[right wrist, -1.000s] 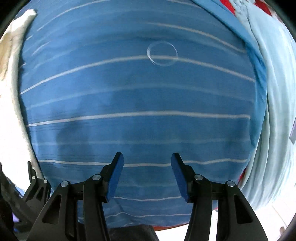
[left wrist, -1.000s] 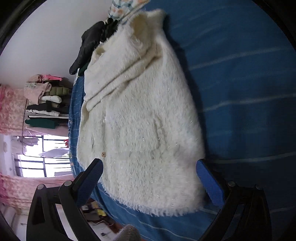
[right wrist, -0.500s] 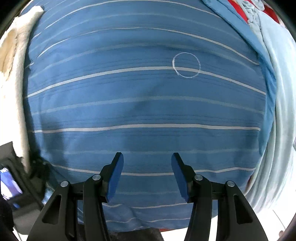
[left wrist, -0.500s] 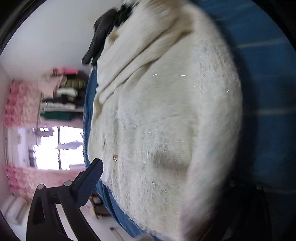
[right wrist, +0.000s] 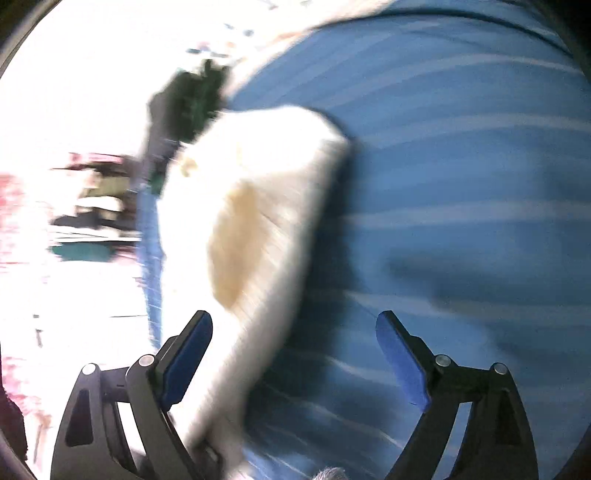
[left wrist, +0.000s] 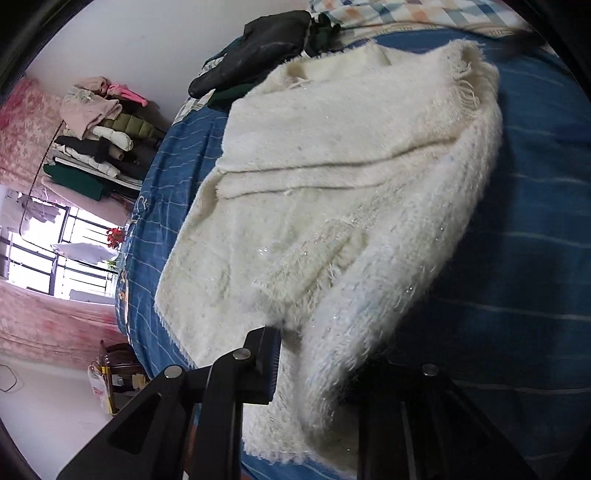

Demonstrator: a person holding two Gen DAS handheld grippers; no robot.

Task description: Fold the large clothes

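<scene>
A blue bedsheet with thin white stripes (left wrist: pixel 535 192) covers the bed and fills most of both views. On it, along the bed's left edge, lies the fluffy cream-white knitted cardigan (left wrist: pixel 332 192), the largest loose thing here. Its body is spread flat, with one long side lifted and rolled over towards the middle, so a thick furry fold runs down its right flank. Its fringed collar end points to the far edge of the bed, where a black garment (left wrist: pixel 258 48) is heaped just beside it, next to a checked cloth (left wrist: pixel 406 14).

Beyond the left edge of the bed, a stack of folded clothes (left wrist: pixel 99 136) sits against a pale wall, with a barred bright window (left wrist: pixel 48 254) below it in the left wrist view.

The left gripper (left wrist: pixel 314 365) pinches the near hem of the cardigan: the knit bunches between its fingers, one blue-padded finger (left wrist: pixel 271 362) showing, the other buried under the fold.

The right gripper (right wrist: pixel 295 362) is spread wide, its two blue pads well apart. This view is badly blurred, but the cardigan's raised edge (right wrist: pixel 258 229) seems to pass between the fingers, nearer the left one, without being clamped.
</scene>
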